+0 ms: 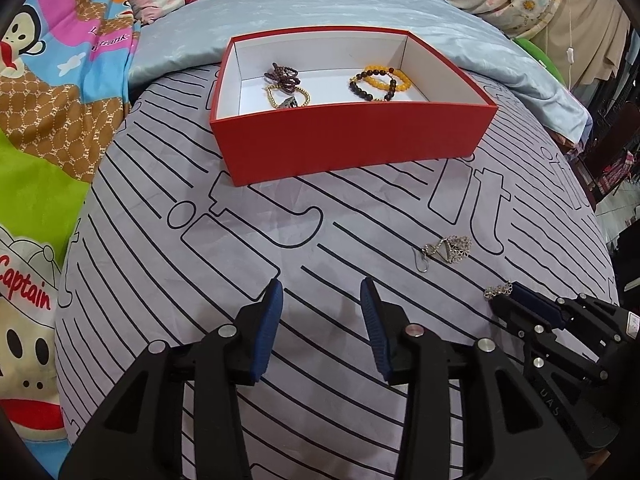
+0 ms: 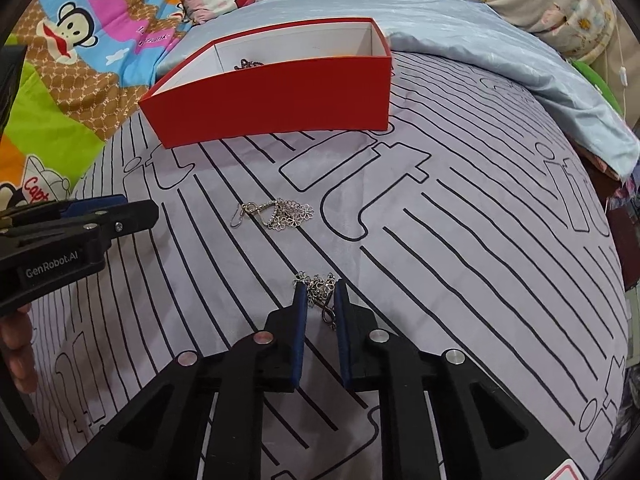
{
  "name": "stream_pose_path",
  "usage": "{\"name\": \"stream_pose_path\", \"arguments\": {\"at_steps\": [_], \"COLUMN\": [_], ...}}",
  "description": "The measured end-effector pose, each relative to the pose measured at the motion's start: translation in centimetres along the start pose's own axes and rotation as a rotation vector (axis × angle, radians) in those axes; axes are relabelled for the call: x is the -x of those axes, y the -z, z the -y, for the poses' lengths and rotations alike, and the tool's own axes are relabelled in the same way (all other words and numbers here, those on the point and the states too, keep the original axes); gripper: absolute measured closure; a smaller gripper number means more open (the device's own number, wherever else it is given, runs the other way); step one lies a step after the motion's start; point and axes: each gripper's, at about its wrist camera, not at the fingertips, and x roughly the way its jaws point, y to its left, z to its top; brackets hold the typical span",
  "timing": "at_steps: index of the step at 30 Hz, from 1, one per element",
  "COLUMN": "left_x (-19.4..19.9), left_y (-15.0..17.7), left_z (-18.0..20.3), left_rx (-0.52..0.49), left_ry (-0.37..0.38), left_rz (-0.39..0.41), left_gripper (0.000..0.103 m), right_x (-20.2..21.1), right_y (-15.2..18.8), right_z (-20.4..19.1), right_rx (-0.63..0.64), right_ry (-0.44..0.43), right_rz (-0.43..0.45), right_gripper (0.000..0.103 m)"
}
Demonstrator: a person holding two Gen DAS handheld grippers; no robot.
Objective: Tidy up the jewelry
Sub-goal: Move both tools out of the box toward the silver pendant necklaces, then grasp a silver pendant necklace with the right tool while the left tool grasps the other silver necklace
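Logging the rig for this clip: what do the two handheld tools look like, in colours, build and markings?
Both match: the left tool and right tool have matte black plastic frames with triangular cutouts, silver round pivot pins, and flat fingers faced with ribbed blue pads. White "GenRobot.AI" lettering marks the left tool's side. A bare hand grips it; no cables show.

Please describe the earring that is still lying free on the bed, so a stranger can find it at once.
Start at the red box on the striped sheet. Nearer than it lies a silver flower earring, untouched. Its twin sits between the right gripper fingers.
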Motion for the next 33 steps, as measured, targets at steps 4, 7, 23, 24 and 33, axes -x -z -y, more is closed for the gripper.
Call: {"name": "stream_pose_path", "arguments": {"at_steps": [4,7,23,24,33], "left_x": [-0.3,-0.6,-3.8,-3.9,-4.2], "left_y": [-0.1,-0.3,-1.6,-1.7,-1.6], "left_z": [0.6,1.4,6.8,7.0,8.1], "left_rx": [-0.009,-0.023,-0.149,-0.155,-0.206], "left_ry": [0.015,0.034,0.113,0.118,0.08], "left_rz": [-0.007,-0.006,0.027,0.03,0.07], "left_gripper": [0.064,0.064,0.054,0.05,0.054], "right_x": [0.5,0.9,2.6,2.7,2.6], "right_y": [0.3,0.4,0.3,0.3,0.3], "right_z": [0.5,1.0,3.2,3.2,3.5], "right_rx": [-0.029,-0.052,-0.126,-0.128,-0.143], "right_ry": [-0.005,-0.005,-0.012,-0.012,-0.017], "right_rz": [0.001,0.004,0.021,0.022,0.019], "right_gripper": [0.092,0.092,0.092,0.092,0.092]}}
